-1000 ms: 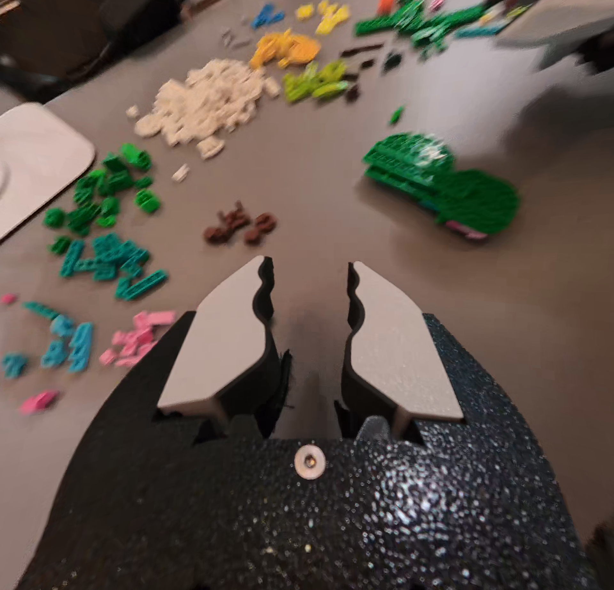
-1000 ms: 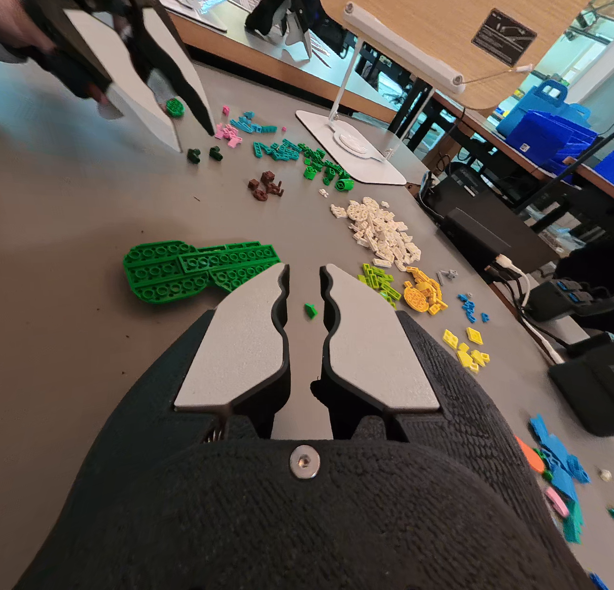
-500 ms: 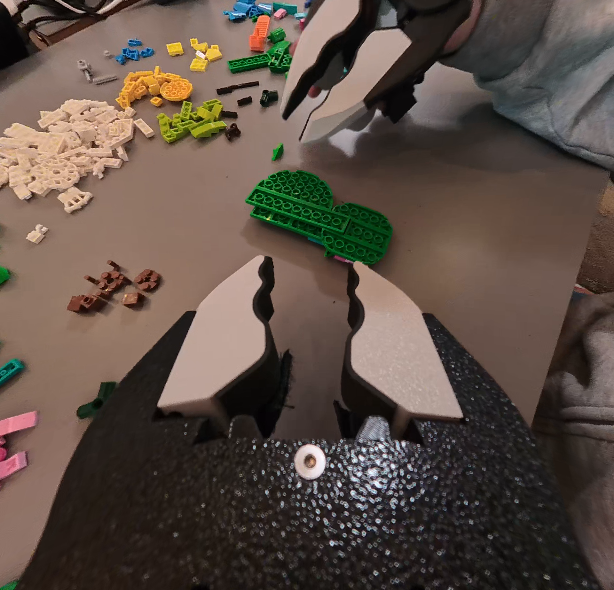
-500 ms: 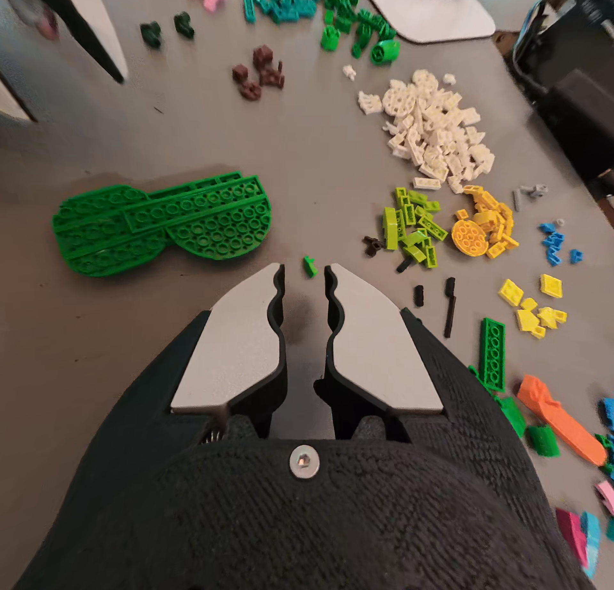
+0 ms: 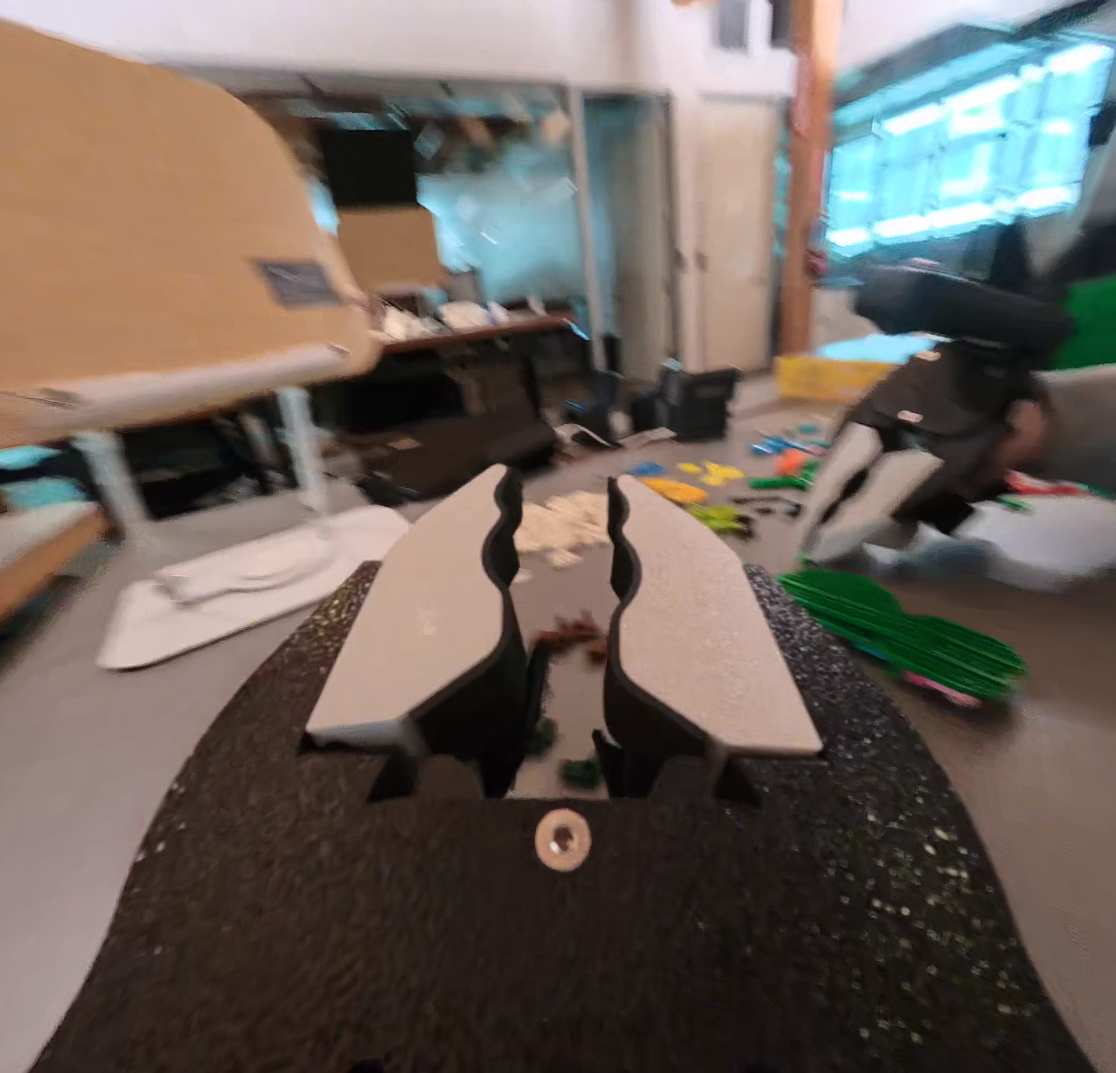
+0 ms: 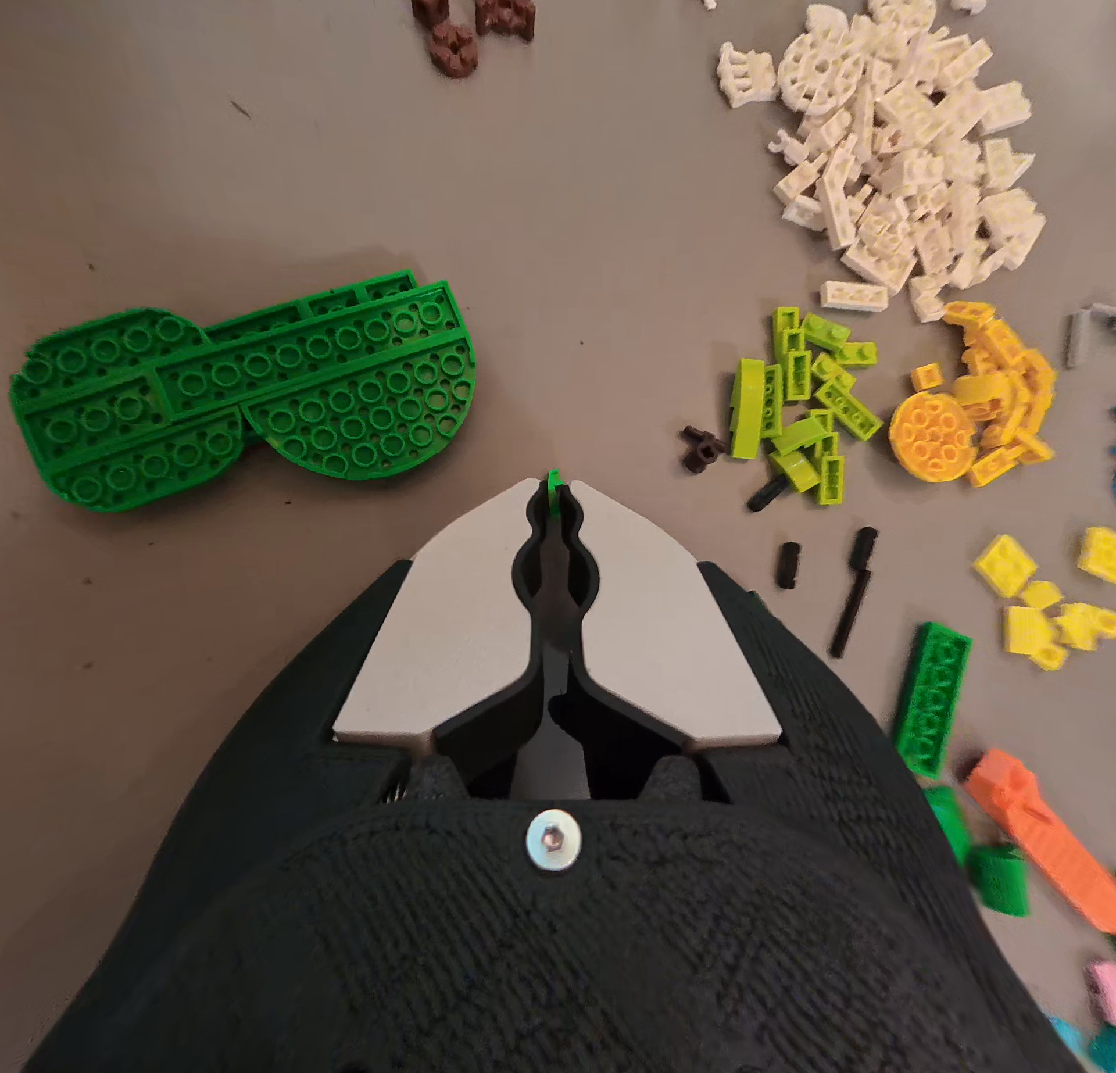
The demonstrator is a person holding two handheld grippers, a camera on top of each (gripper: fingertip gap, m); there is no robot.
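Note:
My right gripper (image 6: 554, 488) is shut on a small green piece (image 6: 552, 483), pinched between its fingertips just above the grey table (image 6: 543, 229). A large green studded plate assembly (image 6: 241, 386) lies to its upper left. In the blurred left wrist view my left gripper (image 5: 561, 488) is open with nothing between its fingers. It points level across the table towards a white brick pile (image 5: 561, 524). The right gripper (image 5: 857, 512) shows at the far right of that view, tips down on the table beside the green assembly (image 5: 894, 633).
Sorted piles lie around: white bricks (image 6: 894, 138), lime pieces (image 6: 797, 398), orange-yellow pieces (image 6: 978, 404), yellow tiles (image 6: 1045, 597), brown pieces (image 6: 471, 17), black pins (image 6: 851, 585), a green plate (image 6: 930, 700) and an orange piece (image 6: 1039, 832). A white lamp base (image 5: 241, 579) sits left. The gap from one gripper's tips to the other's is roughly 25 cm.
My right gripper came down over the small green piece and shut on it. My left gripper tilted up from looking down at the table to level, and its fingers narrowed.

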